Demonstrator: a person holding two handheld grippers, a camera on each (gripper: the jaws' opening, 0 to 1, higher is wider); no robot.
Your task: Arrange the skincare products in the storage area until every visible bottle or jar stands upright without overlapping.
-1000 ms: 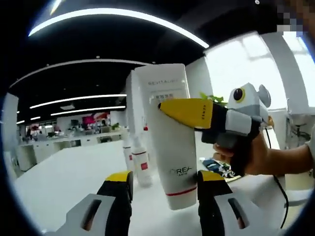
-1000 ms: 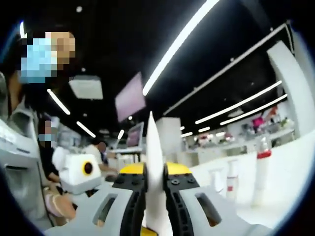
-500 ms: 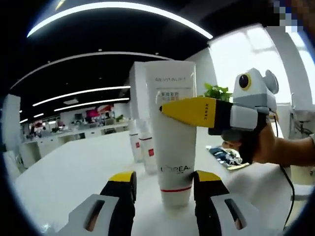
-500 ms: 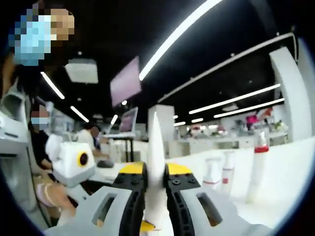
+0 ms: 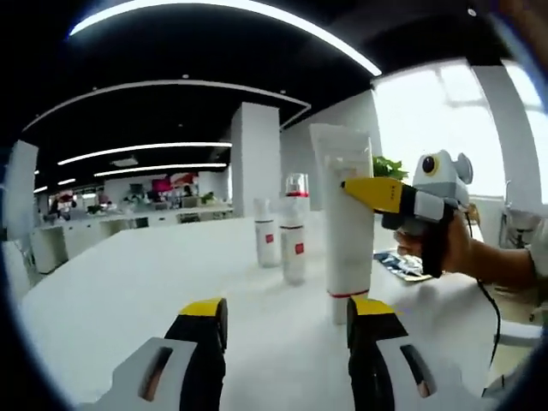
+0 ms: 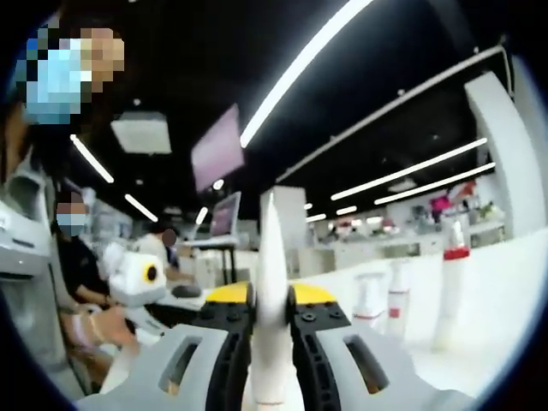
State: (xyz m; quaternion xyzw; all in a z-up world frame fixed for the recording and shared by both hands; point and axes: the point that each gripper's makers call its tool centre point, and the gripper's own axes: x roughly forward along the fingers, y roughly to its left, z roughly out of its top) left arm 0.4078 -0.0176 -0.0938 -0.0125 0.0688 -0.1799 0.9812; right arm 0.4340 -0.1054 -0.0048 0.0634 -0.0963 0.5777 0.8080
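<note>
Standing cap-down on the white tabletop (image 5: 120, 291), right of centre in the left gripper view, the tall white squeeze tube with a red band near its base (image 5: 349, 231) has its long axis vertical. The right gripper (image 5: 353, 185), yellow-tipped and held in a person's hand (image 5: 454, 250), reaches in from the right of the frame and is closed on the tube's upper part. In the right gripper view the same tube (image 6: 271, 282) rises edge-on between the clamped jaws of the right gripper (image 6: 272, 300).

The left gripper (image 5: 287, 321) sits at the bottom of its view, jaws spread wide with nothing between them; the tube lies ahead and slightly right of its gap, near but apart. The right hand is clearly the one in control.

Two smaller white bottles with red labels (image 5: 283, 240) stand upright just left of the tube, probably a little farther back, though the fisheye makes depth hard to judge. Releasing looks safe only if the tube balances on its cap.
</note>
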